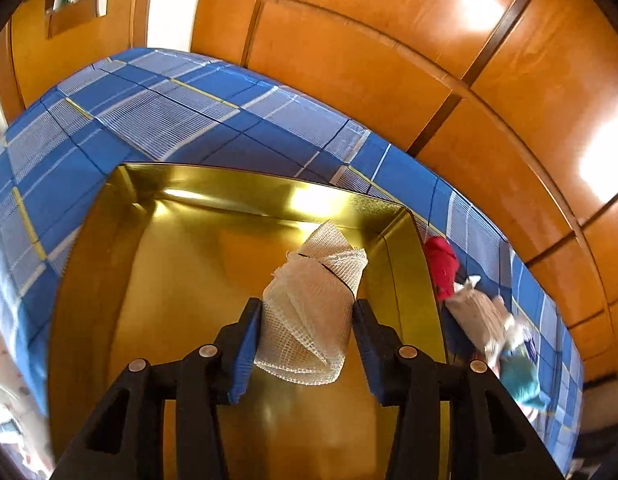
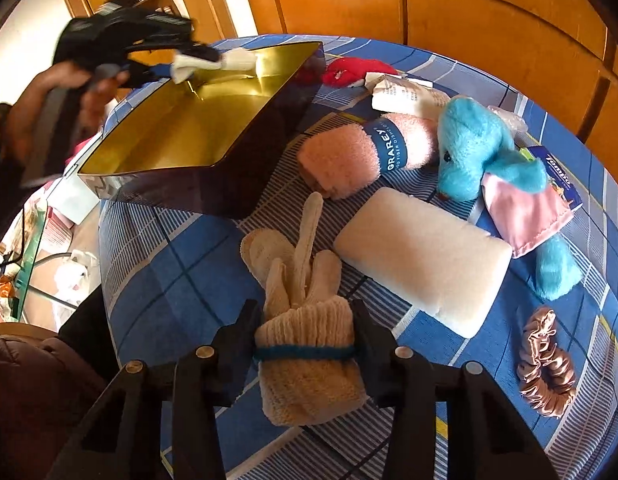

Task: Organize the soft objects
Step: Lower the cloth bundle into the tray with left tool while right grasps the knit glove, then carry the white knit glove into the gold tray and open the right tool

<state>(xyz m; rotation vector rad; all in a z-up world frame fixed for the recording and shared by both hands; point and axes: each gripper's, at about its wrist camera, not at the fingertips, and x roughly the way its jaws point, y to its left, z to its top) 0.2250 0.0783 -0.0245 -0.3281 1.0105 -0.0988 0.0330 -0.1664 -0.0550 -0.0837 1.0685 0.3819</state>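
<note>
My left gripper is shut on a rolled white mesh cloth and holds it over the gold tray; the tray floor below looks bare. The right wrist view shows that gripper with the cloth above the tray's far end. My right gripper is shut on a bundle of beige knit gloves tied with a blue band, just above the blue checked cloth in front of the tray.
On the blue checked tablecloth right of the tray lie a pink rolled towel, a white sponge block, a blue plush toy, a red item and a pink satin scrunchie. Wooden cabinets stand behind.
</note>
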